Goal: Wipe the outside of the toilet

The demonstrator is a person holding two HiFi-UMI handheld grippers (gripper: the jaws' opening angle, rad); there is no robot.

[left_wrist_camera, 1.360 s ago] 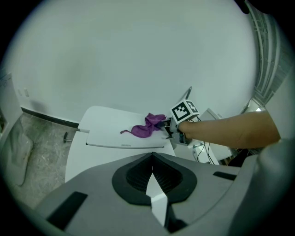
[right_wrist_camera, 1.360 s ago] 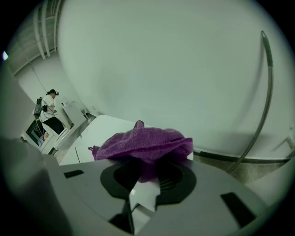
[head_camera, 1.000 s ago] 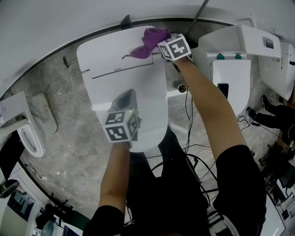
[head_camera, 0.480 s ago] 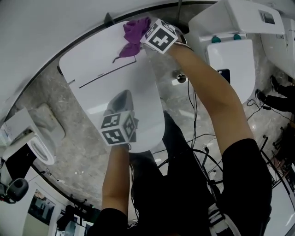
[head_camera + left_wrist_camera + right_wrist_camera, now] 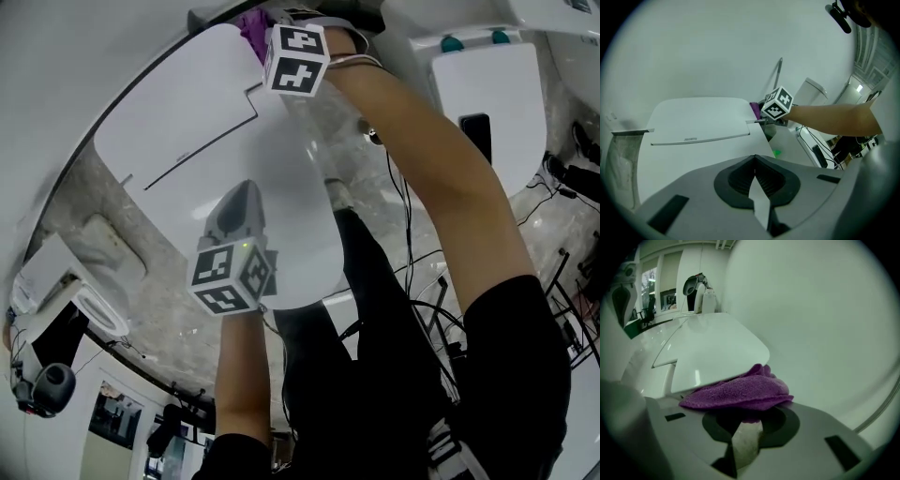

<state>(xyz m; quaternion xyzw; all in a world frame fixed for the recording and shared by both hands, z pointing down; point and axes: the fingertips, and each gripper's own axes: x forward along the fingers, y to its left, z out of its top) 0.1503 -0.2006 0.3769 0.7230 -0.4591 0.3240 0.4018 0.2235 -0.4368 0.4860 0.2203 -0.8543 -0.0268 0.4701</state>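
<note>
Fingers of right gripper (image 5: 749, 414) tight on purple cloth (image 5: 738, 392) at toilet (image 5: 187, 131) rear; left gripper (image 5: 754, 161) fingers together, empty.

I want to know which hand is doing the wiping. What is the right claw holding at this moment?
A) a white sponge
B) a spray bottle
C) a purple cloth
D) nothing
C: in the right gripper view the right claw is shut on a purple cloth, which bunches over its tips beside the white toilet.
</note>
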